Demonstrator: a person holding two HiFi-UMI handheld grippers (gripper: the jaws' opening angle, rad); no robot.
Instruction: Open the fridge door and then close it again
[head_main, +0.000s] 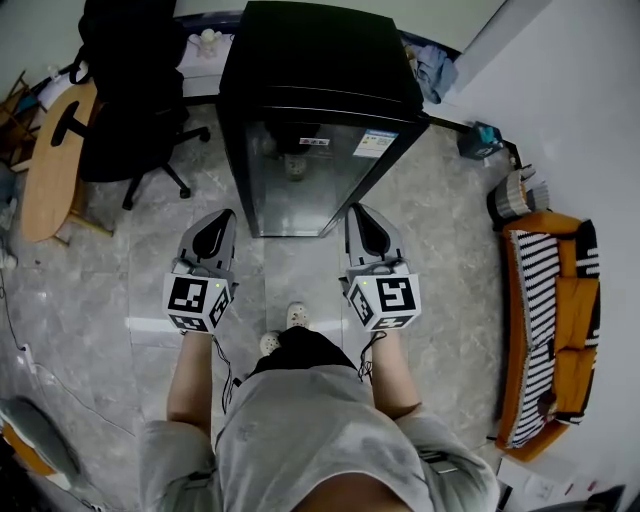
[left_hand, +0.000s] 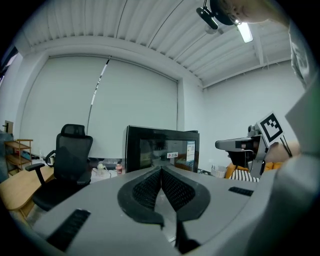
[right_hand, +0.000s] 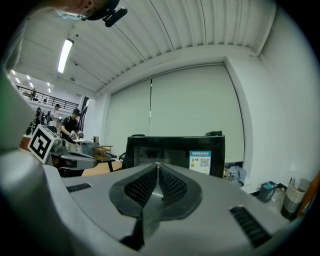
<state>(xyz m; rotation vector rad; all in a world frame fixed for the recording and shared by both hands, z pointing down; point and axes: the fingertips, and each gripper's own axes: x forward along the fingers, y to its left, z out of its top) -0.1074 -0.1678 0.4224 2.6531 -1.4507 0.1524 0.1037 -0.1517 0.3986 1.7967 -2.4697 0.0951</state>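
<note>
The fridge (head_main: 320, 90) stands on the floor (head_main: 440, 260) straight ahead, its upright door (head_main: 300, 180) shut and facing the person. The left gripper (head_main: 218, 222) and right gripper (head_main: 360, 215) flank the door, about equally near, each with jaws pressed together on nothing.

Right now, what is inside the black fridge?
The fridge door is shut. Its dark glass shows mostly reflections and two stickers; whatever is inside cannot be made out.

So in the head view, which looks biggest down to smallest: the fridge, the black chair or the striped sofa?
Largest: the fridge.
Then the black chair and the striped sofa. They look about alike, so I won't rank them.
</note>
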